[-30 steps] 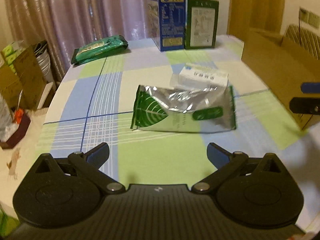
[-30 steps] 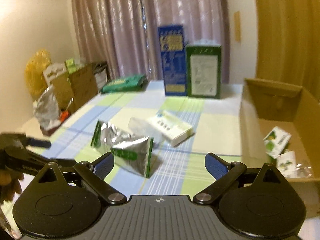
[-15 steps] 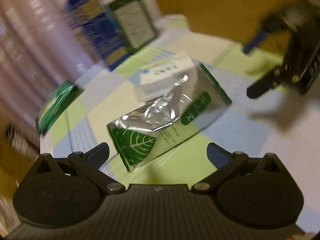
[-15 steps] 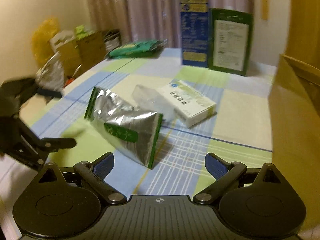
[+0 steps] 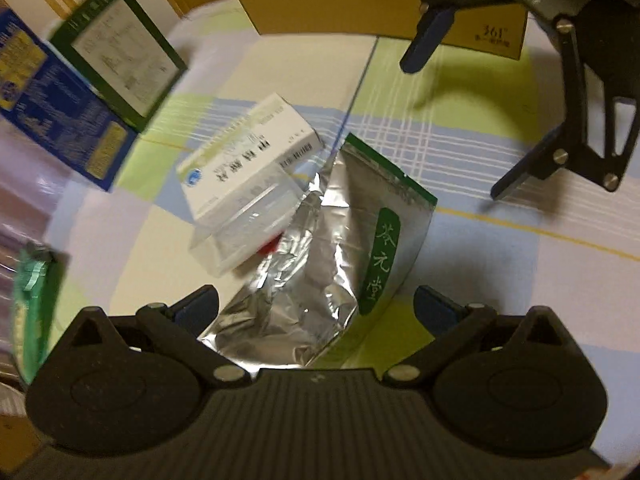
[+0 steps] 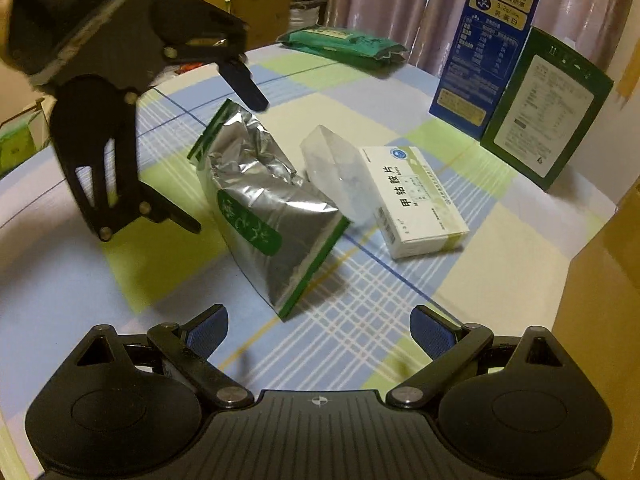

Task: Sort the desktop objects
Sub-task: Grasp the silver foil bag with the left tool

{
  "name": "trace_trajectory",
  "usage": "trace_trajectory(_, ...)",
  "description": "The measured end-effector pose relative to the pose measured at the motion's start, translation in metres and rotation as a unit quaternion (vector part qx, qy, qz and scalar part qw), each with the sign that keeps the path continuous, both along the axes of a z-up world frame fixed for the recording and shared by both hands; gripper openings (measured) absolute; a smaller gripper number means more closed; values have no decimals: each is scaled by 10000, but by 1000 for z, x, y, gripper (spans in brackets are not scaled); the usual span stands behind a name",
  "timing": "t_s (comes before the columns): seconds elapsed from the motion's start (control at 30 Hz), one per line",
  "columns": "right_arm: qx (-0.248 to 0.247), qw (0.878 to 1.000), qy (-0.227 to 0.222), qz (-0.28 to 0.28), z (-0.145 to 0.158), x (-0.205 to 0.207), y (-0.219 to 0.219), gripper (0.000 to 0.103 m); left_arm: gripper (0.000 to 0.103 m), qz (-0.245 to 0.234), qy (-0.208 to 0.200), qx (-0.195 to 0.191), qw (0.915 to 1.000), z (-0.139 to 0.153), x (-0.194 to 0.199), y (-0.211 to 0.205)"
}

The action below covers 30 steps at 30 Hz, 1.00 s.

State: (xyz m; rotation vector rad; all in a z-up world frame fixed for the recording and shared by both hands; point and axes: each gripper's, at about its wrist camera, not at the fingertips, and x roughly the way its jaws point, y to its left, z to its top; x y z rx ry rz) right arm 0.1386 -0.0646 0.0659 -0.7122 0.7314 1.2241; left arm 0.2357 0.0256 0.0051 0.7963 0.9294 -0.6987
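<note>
Foil pouch (image 5: 320,264) lay on counter (image 6: 56,288), long axis running away from L gripper (image 5: 316,308), directly ahead; fingers wide open, empty. R gripper (image 6: 318,330) also open, empty, farther off.

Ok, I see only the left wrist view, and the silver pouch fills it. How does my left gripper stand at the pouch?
Observer: From the right wrist view, the left gripper is open, with one finger above the green-edged end of the silver pouch and the other low beside it. Contact I cannot tell.
Operator: And the blurred green thing at my left edge?
Observer: It is a green packet lying flat near the curtain, apart from the pouch.
</note>
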Motion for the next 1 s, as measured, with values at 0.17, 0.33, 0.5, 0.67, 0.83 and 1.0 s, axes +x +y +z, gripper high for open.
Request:
trace_trajectory(0.17,-51,10000,16,-43,-2,5,-1,95,102,-116,342,202,9991,-12,14,1)
trace_trajectory(0.33,-90,9999,18,-57,-9,7,0,95,94,-8,575,181,9982,-16,17,4)
trace_trajectory(0.5,-48,9999,81,-117,-11,7,3,95,72,20,601,325,9977,-19,5,-2)
trace_trajectory(0.67,-7,9999,94,-130,-9,5,4,95,51,191,841,447,9953,-16,-16,2)
trace_trajectory(0.83,44,9999,57,-99,-3,0,4,95,50,433,1204,262,9914,-4,-42,14)
trace_trajectory(1.0,103,9999,28,-68,2,-6,4,95,88,905,993,-343,9903,21,-44,23)
